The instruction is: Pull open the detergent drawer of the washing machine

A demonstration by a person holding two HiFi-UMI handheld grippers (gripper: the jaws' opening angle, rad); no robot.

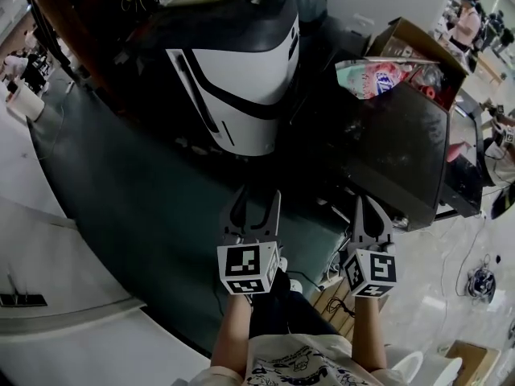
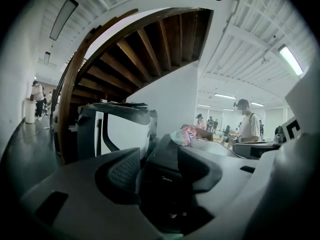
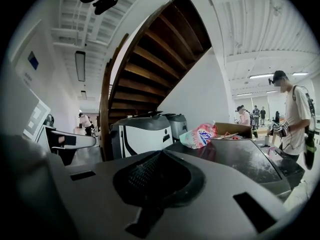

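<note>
Left tongs (image 1: 257, 198) released, empty. Right tongs (image 1: 368, 207) clenched on nothing. Dark washer (image 1: 402, 151) near, ahead-right; drawer not discernible. Advice: locate drawer front, grip, pull straight.

Head view: You looked steeply down from above onto the left gripper (image 1: 257, 198) and right gripper (image 1: 368, 203). A white machine (image 1: 241, 79) stood ahead and the dark-topped washer (image 1: 394, 151) to the right.
Left gripper view: Your camera sat low behind the jaws and faced roughly level towards the white machine, which was near.
Right gripper view: Your camera sat low behind the jaws and faced across the dark-topped washer's lid.
Shared by all: Each view caught the white machine and the pink bag (image 1: 374, 75).
Shared by gripper views: Both showed the wooden staircase (image 2: 140, 49) overhead.
</note>
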